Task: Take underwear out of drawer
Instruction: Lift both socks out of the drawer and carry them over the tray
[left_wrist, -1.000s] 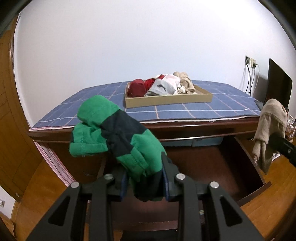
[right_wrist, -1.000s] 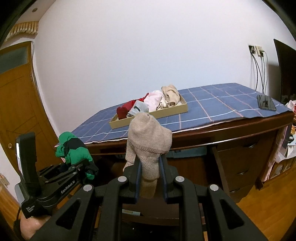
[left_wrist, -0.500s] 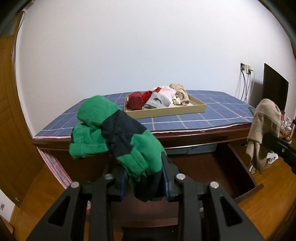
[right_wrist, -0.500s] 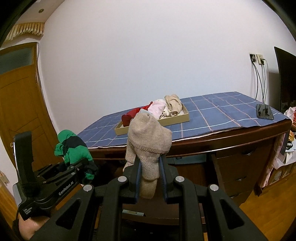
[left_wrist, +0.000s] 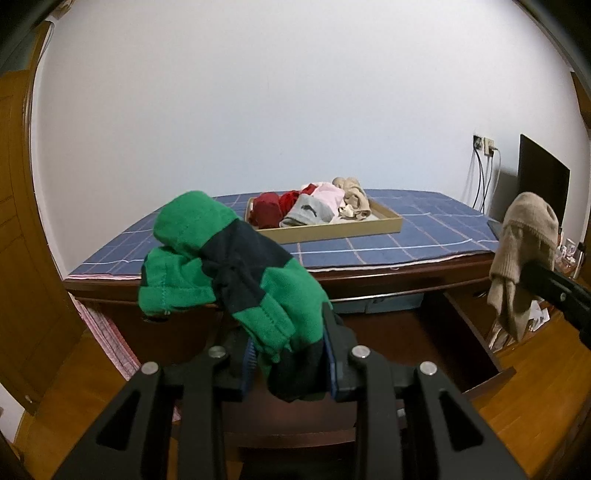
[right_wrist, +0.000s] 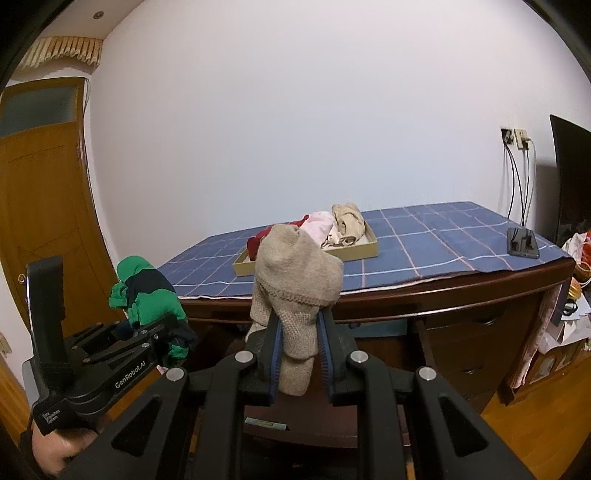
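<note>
Desk (left_wrist: 388, 275): dark wood, blue checked cloth (left_wrist: 424, 229) on top, white wall behind.
Tray (left_wrist: 332, 230): on the cloth, heaped with red, grey, pink and beige underwear (left_wrist: 314, 206).
Left gripper (left_wrist: 290, 354): clamped on green-and-navy garment (left_wrist: 229, 273), in front of the desk.
Right gripper (right_wrist: 298, 363): clamped on beige knit garment (right_wrist: 295, 291), level with the desk edge.
Drawer (left_wrist: 461, 332): open under the desk.

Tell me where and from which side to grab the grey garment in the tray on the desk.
Judging by its pose, take the grey garment at its raised middle fold, coming from above on the desk-front side. It lies crumpled over the tray edge, with red pieces on one side and the pink one behind.
</note>
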